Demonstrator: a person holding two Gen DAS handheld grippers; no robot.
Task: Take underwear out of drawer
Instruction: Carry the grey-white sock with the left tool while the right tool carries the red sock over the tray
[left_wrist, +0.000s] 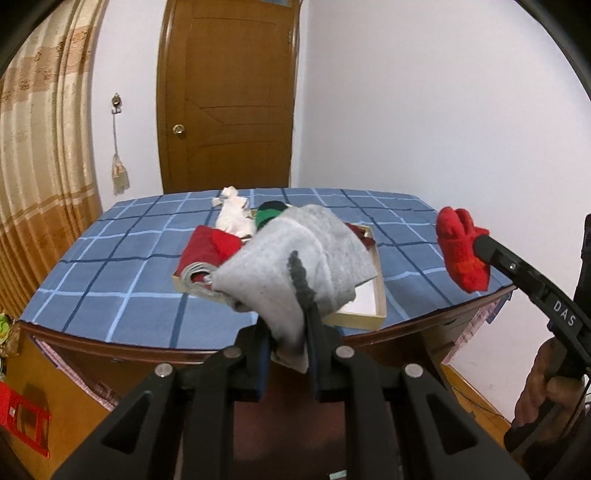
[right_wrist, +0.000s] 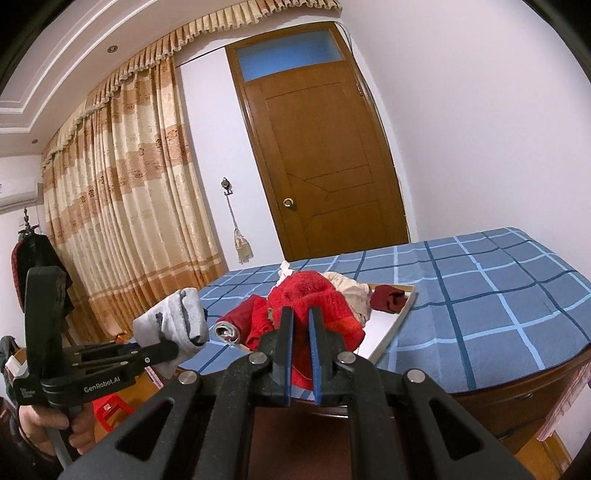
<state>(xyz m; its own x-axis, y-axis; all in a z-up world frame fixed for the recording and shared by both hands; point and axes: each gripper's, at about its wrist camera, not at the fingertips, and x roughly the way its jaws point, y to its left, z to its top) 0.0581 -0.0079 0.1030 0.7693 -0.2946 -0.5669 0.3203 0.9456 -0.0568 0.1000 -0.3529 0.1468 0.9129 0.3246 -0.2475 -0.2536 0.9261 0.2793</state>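
Bed (left_wrist: 122, 258), blue checked cover, fills the middle band of both views. On it, centre frame, sits the shallow wooden drawer (left_wrist: 380, 295), lifted out of its cabinet, white base showing at its lower right end.

Contents still in the drawer: rolled dark red garment (left_wrist: 201, 254) at its left end, cream bundle (left_wrist: 231, 218) toward the far side, a green and black piece (left_wrist: 267, 216) half hidden behind the grey one, and a small maroon roll (right_wrist: 386, 298) near the far corner in the right wrist view.

Left gripper (left_wrist: 290, 354), bottom centre of its own view: fingers drawn in tight on a grey garment (left_wrist: 295, 258), which hangs lifted clear above the drawer. Right gripper (right_wrist: 300, 347), bottom centre of its view: fingers nearly together, pinching a red garment (right_wrist: 317, 295), also raised off the drawer; seen at the right edge of the left wrist view it is well out past the bed's corner.

Judgement: step in hand is carrying both pieces away from the drawer. To do it well:
- keep both grips closed; the grey piece is held by one folded edge and could slip.
- lift high enough that trailing cloth does not catch the drawer rim or drag the remaining rolls.
- set each down on bare cover, apart from the drawer, before opening.

Remaining pieces suggest the task is partway done.
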